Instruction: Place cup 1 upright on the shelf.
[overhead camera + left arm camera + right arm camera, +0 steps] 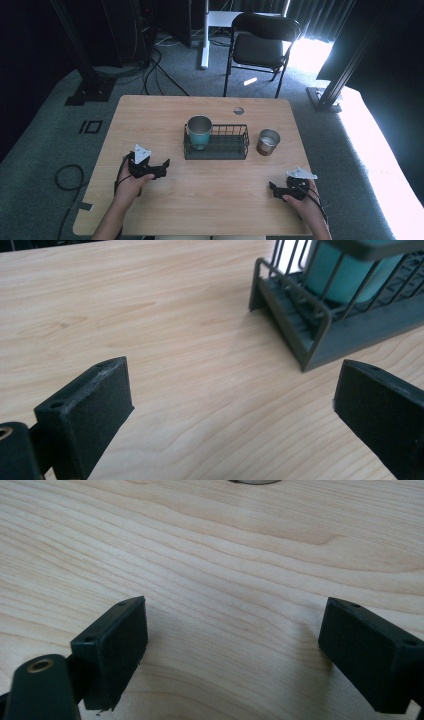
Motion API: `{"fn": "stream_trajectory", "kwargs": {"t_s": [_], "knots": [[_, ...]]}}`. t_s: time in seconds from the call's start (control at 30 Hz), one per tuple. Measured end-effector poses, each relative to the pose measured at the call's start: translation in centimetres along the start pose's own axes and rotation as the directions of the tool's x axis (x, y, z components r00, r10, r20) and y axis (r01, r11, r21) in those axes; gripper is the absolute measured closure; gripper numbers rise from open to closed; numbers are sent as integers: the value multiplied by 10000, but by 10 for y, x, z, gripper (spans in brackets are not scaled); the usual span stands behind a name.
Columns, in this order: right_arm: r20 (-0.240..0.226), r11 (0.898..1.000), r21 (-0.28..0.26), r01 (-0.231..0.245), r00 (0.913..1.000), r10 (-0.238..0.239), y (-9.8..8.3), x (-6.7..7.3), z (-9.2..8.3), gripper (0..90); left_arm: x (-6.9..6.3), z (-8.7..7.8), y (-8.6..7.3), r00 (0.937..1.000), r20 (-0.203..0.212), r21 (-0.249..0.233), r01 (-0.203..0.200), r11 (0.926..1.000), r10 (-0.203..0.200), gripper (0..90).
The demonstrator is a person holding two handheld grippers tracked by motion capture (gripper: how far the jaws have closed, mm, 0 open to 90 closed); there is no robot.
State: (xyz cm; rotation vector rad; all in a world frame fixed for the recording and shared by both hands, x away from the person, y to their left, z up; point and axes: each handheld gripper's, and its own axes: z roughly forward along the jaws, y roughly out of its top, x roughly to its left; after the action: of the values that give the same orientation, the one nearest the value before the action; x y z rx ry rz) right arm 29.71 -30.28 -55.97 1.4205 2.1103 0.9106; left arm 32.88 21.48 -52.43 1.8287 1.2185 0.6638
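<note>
A dark wire basket (226,148) stands at the middle of the wooden table, and a teal cup with a metal rim (199,132) sits upright in its left end. A small metal cup (268,142) stands on the table just right of the basket. My left gripper (161,169) rests on the table left of the basket, open, with bare wood between its jaws. In the left gripper view (232,400) the basket's corner (310,325) and the teal cup (345,275) lie ahead to the right. My right gripper (274,190) rests near the front right, open (232,645) over bare wood.
The table (150,125) has a round cable hole (238,110) near its far edge. Beyond it stand a black folding chair (260,45) and a white desk leg (205,45). Cables lie on the grey carpet at the left.
</note>
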Motion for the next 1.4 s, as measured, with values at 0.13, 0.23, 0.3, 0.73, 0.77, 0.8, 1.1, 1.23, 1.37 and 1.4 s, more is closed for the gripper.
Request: {"fn": "stream_trajectory", "kwargs": {"t_s": [0.13,0.23,0.3,0.73,0.77,0.8,1.1,1.23,1.37,1.4], "knots": [[0,10000,0,0,10000,0,0,0,0,119,5,-4,-7,9998,-134,58,118,9999,-118,31],[0,10000,0,-1,10000,1,0,0,0,118,9,-6,-14,9996,-199,183,220,9996,-216,31],[0,10000,1,-2,10000,2,0,0,0,119,11,-8,-19,9993,-207,226,328,9992,-324,31],[1,10000,-3,1,10000,-1,0,0,0,119,29,-26,-42,9957,-634,739,720,9947,-673,31],[0,10000,-2,3,10000,-3,0,0,0,119,31,-27,-44,9948,-689,752,797,9940,-745,31],[0,10000,-3,2,10000,-2,0,0,0,119,33,-28,-46,9942,-752,810,825,9933,-764,31],[1,10000,-6,2,10000,-2,0,0,0,119,46,-38,-58,9907,-963,1350,1092,9848,-966,31],[1,10000,-5,2,10000,-2,0,0,0,119,50,-41,-61,9888,-1071,1493,1194,9816,-1040,31],[-1,10000,-5,2,10000,-2,0,0,0,119,53,-42,-64,9889,-1138,2220,1186,9678,-951,31],[-2,10000,-4,3,10000,-3,0,0,0,119,53,-42,-64,9888,-1165,2289,1176,9663,-928,31]]}}
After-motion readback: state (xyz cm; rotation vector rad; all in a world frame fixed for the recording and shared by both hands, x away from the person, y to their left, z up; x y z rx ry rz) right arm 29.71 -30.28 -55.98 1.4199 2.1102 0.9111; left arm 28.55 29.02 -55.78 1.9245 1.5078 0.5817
